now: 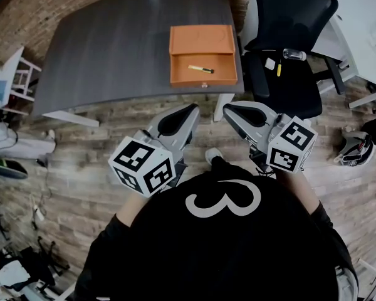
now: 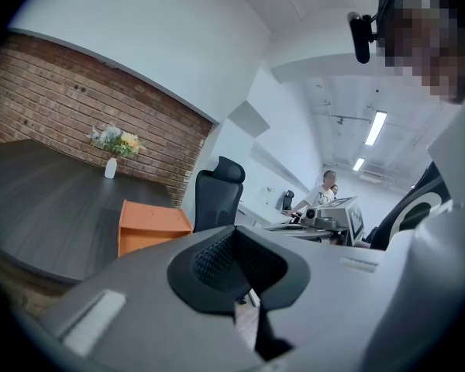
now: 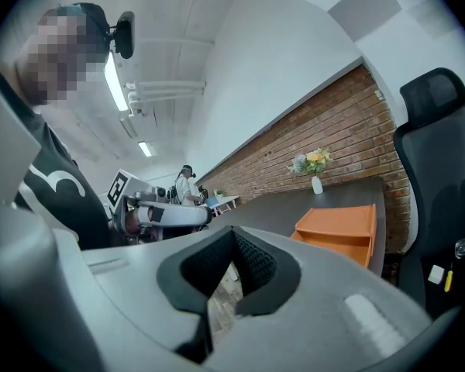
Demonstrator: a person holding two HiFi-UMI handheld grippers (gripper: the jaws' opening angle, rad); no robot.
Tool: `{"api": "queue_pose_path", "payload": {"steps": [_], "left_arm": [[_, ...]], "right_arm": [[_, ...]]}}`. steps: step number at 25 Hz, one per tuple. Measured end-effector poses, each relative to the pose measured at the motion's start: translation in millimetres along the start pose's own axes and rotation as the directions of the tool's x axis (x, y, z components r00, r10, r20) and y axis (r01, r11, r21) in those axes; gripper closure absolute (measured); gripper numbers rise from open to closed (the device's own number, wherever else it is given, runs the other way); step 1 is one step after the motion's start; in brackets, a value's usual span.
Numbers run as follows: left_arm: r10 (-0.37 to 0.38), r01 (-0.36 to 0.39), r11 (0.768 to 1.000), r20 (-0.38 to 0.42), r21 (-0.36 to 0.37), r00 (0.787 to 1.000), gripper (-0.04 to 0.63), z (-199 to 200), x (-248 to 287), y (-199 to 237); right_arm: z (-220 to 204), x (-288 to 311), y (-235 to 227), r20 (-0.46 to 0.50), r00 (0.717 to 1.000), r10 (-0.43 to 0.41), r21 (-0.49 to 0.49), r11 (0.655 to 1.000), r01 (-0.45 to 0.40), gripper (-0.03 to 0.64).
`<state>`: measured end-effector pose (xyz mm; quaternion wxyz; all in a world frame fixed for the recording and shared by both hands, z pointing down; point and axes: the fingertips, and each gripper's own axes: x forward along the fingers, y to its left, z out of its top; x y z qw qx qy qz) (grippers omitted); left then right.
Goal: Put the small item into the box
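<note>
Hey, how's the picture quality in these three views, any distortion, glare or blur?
Head view: strong fisheye bend, the dark table curves at its edges, though the orange box reads clear. Left gripper view: round black vignette, the ceiling light blown out. Right gripper view: same vignette, the strip light glares, the brick wall sharp.

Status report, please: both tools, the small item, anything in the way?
Left tool and right tool both shut, empty, short of the table. Small item lying on the orange box, near section. Path to box looks open.
</note>
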<state>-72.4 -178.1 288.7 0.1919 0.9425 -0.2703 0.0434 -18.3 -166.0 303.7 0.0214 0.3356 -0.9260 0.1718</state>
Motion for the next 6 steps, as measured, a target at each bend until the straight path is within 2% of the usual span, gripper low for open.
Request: {"api": "queue_pose_path", "payload": {"steps": [6], "left_arm": [[0.004,-0.004,1.000,-0.001,-0.003,1.000,0.582,0.8,3.0,0.8]], "right_arm": [[0.0,0.9,-1.1,-0.006,1.000,0.005,-0.003,1.000,-0.005,0.615]]}}
